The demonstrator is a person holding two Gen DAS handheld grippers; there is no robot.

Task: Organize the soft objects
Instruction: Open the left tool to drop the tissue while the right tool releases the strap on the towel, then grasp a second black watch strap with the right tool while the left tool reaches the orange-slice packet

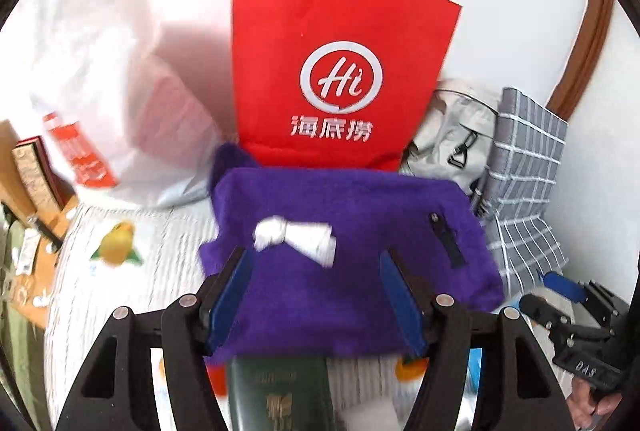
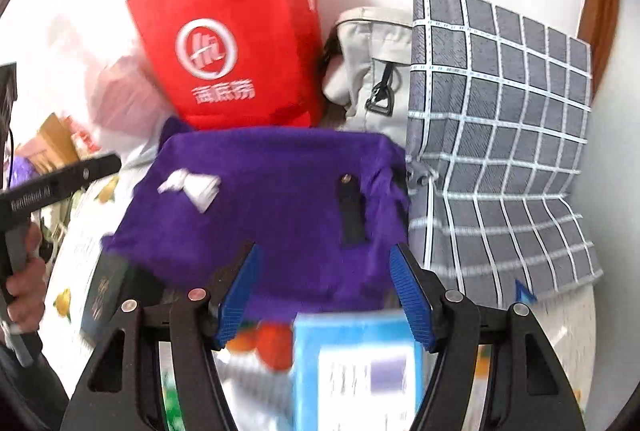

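Observation:
A folded purple fleece garment [image 1: 352, 227] with a black zipper pull lies on the white quilted bed; it also shows in the right wrist view [image 2: 280, 199]. A small white knotted cloth [image 1: 296, 237] rests on it, seen too in the right wrist view [image 2: 192, 187]. My left gripper [image 1: 316, 295] is open, its blue pads over the garment's near edge. My right gripper [image 2: 324, 291] is open, just above the garment's near edge. Neither holds anything.
A red paper bag [image 1: 340, 71] stands behind the garment, a beige bag [image 2: 372, 71] and a grey checked cushion [image 2: 500, 135] to its right. A dark green booklet [image 1: 280, 391] and a light blue box [image 2: 360, 359] lie close below the grippers. A white plastic bag [image 1: 92, 51] sits left.

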